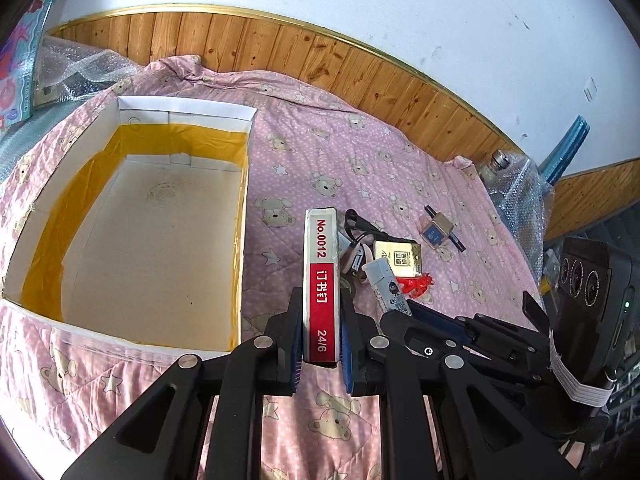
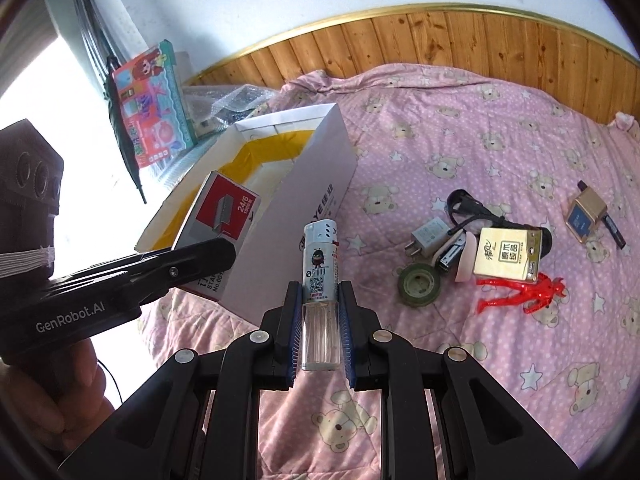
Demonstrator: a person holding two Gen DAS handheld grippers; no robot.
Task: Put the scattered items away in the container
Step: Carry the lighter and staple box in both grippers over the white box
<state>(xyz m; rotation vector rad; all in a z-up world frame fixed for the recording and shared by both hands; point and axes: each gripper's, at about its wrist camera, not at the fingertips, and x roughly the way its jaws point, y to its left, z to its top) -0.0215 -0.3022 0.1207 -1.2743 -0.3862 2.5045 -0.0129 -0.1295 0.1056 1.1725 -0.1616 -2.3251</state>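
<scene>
1. The container (image 1: 132, 216) lies open and empty on the bed; the left gripper (image 1: 320, 344), jaws clamped on the staple box (image 1: 320, 280), is short of its rim and may drop short.
2. The right gripper (image 2: 320, 336) pinches the lighter (image 2: 319, 276); its smooth body could slip out.
3. The remaining clutter, including the red figure (image 2: 520, 294), could be knocked.

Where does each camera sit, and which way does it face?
Left wrist: on the left hand-held gripper, looking along its fingers at the staple box it clamps, with the open container beyond; the right hand-held gripper shows beside it.
Right wrist: on the right hand-held gripper, looking at the clamped lighter; the left gripper and a hand show.
Shared: container, staple box, lighter, pink quilt.
</scene>
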